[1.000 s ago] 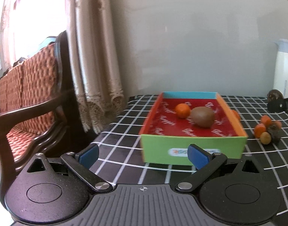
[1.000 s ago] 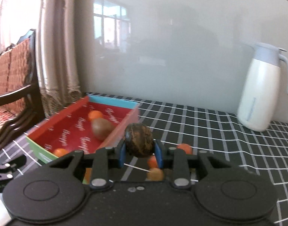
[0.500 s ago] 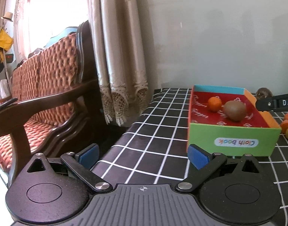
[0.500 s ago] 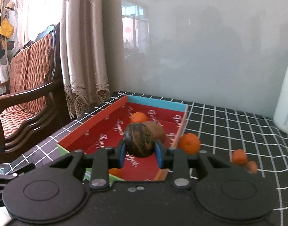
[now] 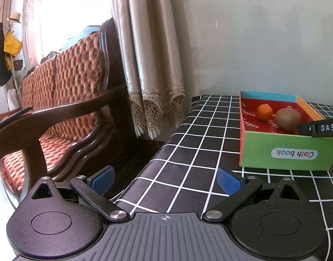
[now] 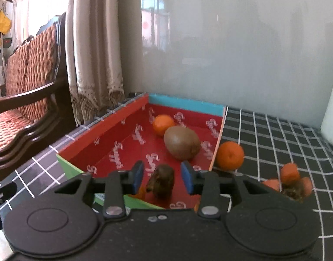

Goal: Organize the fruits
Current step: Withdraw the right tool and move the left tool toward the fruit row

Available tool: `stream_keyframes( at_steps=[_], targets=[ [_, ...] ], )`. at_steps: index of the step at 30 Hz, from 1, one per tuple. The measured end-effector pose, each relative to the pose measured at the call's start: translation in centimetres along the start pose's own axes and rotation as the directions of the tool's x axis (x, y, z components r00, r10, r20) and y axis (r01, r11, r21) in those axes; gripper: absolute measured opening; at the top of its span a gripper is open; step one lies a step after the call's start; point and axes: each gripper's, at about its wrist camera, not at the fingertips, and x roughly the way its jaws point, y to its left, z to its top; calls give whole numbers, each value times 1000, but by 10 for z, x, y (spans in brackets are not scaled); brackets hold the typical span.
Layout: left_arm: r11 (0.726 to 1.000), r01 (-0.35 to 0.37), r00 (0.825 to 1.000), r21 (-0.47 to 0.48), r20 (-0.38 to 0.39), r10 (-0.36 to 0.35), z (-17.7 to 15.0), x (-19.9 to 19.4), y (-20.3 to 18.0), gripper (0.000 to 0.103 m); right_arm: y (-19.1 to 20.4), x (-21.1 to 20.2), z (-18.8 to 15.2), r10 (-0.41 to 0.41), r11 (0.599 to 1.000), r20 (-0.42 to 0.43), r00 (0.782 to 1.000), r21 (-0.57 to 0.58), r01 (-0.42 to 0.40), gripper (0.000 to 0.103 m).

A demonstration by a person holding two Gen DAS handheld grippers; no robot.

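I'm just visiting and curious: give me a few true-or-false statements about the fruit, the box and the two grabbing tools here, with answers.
1. A kiwi lies inside the box. True.
2. The right gripper clamps the dark fruit tightly. False: its fingers have just been opening, with gaps on both sides of the fruit.
3. The left gripper holds an orange. False: it is open with nothing between its fingers.
4. One orange sits on the tablecloth outside the box. True.
5. The box is red inside. True.

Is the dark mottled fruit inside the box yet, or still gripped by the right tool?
In the box, released. The dark fruit sits on the red floor, with gaps to both pads of the right tool, whose jaws have just been opening.
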Motion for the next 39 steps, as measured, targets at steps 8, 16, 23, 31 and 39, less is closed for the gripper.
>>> stream_keyframes(
  at_steps=[8,16,23,31,39],
  targets=[
    [999,33,999,1,18,-33,5,-7,-12,100,-29,-38,10,-50,998,127,991,42,45,46],
    [997,79,996,19,42,-80,11,-19,-39,100,-104,-81,10,-198,971,218,956,178,161,49],
    [991,133,989,33,65,-135,16,-30,-70,100,-148,-100,-2,-260,949,197,945,234,212,50],
    [970,221,970,100,82,-230,19,-46,-125,100,-167,-117,-14,-289,942,186,939,232,243,51],
    [947,285,950,149,89,-300,19,-57,-166,100,-193,-128,-30,-328,928,153,932,234,288,52]
  ],
)
